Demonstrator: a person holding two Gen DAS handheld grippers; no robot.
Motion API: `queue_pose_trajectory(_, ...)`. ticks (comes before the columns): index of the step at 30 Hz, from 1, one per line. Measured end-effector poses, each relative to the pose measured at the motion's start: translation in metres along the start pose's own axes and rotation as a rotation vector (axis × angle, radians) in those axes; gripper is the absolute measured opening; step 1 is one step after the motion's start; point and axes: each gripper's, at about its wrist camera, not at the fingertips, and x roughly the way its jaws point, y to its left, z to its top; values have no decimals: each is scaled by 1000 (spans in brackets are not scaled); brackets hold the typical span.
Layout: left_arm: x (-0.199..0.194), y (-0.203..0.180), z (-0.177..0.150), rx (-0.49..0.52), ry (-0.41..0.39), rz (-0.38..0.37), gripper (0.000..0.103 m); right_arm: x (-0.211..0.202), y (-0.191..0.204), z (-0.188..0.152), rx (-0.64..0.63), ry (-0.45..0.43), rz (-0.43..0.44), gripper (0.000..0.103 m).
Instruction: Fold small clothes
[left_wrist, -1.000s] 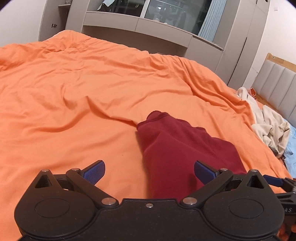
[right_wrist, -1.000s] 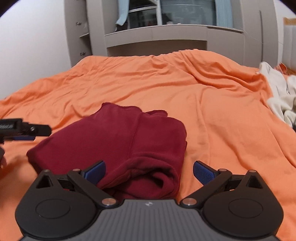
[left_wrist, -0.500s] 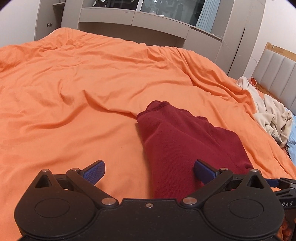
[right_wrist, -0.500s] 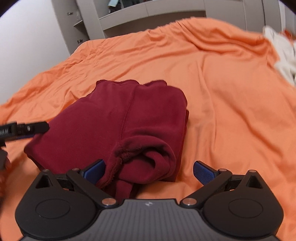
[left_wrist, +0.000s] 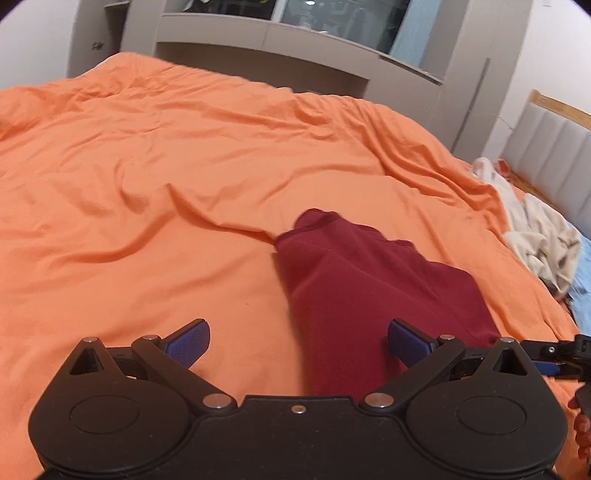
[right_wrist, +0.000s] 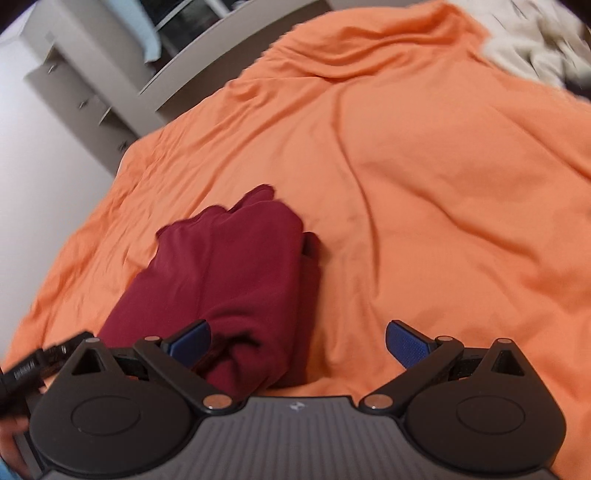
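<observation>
The dark red garment (left_wrist: 373, 295) lies folded on the orange bedcover (left_wrist: 166, 184), both grippers' fingers (left_wrist: 188, 341) spread apart, empty.

Folded garment (left_wrist: 373, 288) lies mid-bed on duvet (left_wrist: 166, 177); clothes pile (left_wrist: 535, 236) right, prob. by headboard (left_wrist: 554, 147).

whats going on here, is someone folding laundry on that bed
Yes. A person holds a gripper in each hand over a dark red garment lying folded on the orange bedcover. The left gripper and the right gripper both have their jaws open and grip nothing. A heap of pale clothes waits at the bed's far side.
</observation>
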Motion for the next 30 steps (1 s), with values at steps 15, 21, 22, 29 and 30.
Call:
queue_pose_trajectory(15,65,13,29,-11,125,-308,102,48,-40,13,233,-39,269,103)
queue_pose_trajectory(21,88,32,28,-139,182,-346,102,60,-48,10,243,-21,279,103)
queue_pose_trajectory(22,93,35,26,-169,205,-341,102,63,-48,9,241,-16,277,103)
queue_pose_trajectory(29,110,48,18,-264,259,-384,102,61,-47,6,269,-60,359,103)
queue_pose_trajectory(30,111,50,17,-285,258,-392,102,60,-46,6,275,-65,375,103)
